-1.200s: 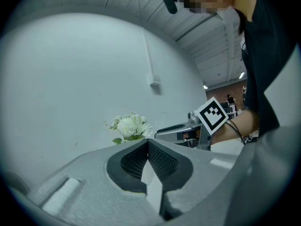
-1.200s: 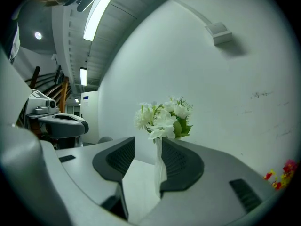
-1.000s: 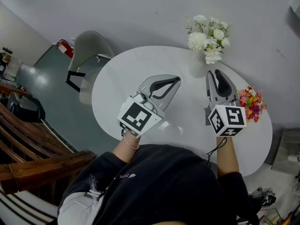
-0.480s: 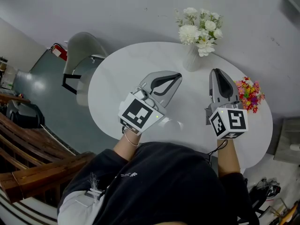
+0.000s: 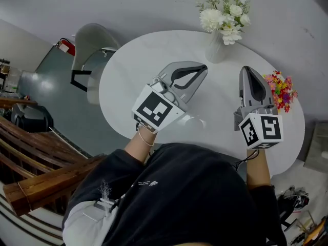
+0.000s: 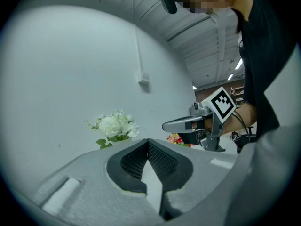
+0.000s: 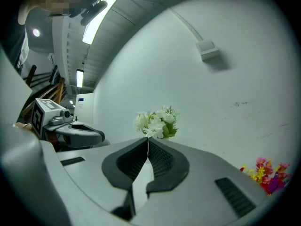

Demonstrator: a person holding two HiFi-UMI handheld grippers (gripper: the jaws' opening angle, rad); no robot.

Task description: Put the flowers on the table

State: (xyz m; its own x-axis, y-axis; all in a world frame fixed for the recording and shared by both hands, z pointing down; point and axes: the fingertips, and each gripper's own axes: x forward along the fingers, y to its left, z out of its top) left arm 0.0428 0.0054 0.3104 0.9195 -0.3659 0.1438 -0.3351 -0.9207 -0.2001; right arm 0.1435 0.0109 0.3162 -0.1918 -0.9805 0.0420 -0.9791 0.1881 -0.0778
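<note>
My L gripper [image 5: 203, 68] and R gripper [image 5: 248, 70] hover over the round white table [image 5: 128, 86], both jaw pairs pressed together on nothing, R's just closed. White flowers [image 5: 223, 15] in a vase [image 5: 216, 51] stand at the far edge, w/ a colourful bunch [image 5: 281, 90] lying beside the R gripper. Both look placed already, I judge, hence the empty hands.

Grey chair [image 5: 92, 40], wooden beams [image 5: 46, 181] nearby

White flowers [image 5: 223, 10] upright in white vase [image 5: 216, 47], far edge of oval white table [image 5: 133, 65]. Multicolour flower bunch [image 5: 281, 88] at table's R edge, apart from vase.
</note>
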